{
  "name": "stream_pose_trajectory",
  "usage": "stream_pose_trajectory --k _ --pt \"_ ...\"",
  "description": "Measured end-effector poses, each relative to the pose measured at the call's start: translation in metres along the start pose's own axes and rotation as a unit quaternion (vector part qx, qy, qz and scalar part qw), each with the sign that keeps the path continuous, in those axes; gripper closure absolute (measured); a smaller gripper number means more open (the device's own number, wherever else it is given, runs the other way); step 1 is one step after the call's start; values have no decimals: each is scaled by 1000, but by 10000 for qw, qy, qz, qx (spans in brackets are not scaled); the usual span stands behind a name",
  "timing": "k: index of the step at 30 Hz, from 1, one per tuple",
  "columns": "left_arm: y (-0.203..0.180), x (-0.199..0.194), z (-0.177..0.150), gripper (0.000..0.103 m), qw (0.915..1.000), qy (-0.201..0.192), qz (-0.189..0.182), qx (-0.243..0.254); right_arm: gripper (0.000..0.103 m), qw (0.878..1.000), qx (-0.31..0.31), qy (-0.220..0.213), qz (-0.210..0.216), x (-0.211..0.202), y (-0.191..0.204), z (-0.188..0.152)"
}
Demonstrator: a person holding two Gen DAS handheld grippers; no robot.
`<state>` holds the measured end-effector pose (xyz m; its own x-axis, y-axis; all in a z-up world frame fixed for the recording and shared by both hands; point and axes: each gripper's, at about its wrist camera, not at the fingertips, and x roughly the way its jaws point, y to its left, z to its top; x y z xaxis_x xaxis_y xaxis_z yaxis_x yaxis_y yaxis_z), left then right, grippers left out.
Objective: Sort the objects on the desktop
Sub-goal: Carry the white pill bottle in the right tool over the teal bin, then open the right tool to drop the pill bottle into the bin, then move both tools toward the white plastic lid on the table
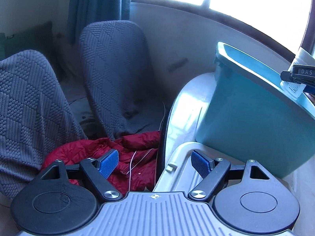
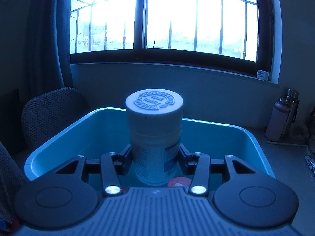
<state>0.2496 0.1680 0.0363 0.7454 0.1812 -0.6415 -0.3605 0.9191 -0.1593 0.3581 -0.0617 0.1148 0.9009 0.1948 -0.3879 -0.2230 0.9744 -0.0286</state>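
The white pill bottle (image 2: 155, 137) sits upright between the closed fingers of the right gripper (image 2: 155, 157), held by its lower body with the child-proof cap well clear on top — and it hangs right over the open teal bin (image 2: 59, 129). Something reddish lies on the bin floor just under the bottle; I cannot tell what it is. The left gripper (image 1: 155, 163) stands off to the side with its blue pads (image 1: 108, 163) spread wide and nothing between them, near the bin's outer wall and a grey lid-like tray (image 1: 183, 169) by the table edge. To finish this well, I'd say lower the bottle toward the floor of the bin before letting go — dropped from up here it may bounce or tip. The idle gripper could steady the bin if it slides.
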Motion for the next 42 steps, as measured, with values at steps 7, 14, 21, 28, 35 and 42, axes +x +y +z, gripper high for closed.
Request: stream_pose_trajectory --k 7,14,21,28,35,42 --pt "-6 7 2 20 10000 52 -7 53 23 9996 -143 227 46 12 4 3" --pt "-8 12 1 20 9998 136 -55 165 15 9996 -241 -111 113 -10 9 6" --pt "-5 4 -2 20 9994 132 -184 271 15 9999 47 -25 -86 -22 -1 -5" --pt "2 -6 -7 20 9986 150 -315 395 15 9996 165 -21 -234 -43 -2 -16" --pt "13 -22 -18 20 9973 272 -485 490 15 9987 296 -19 -425 -74 -3 -33" --pt "21 -43 -31 20 9951 245 -570 773 15 9972 390 -11 -640 -107 -2 -52"
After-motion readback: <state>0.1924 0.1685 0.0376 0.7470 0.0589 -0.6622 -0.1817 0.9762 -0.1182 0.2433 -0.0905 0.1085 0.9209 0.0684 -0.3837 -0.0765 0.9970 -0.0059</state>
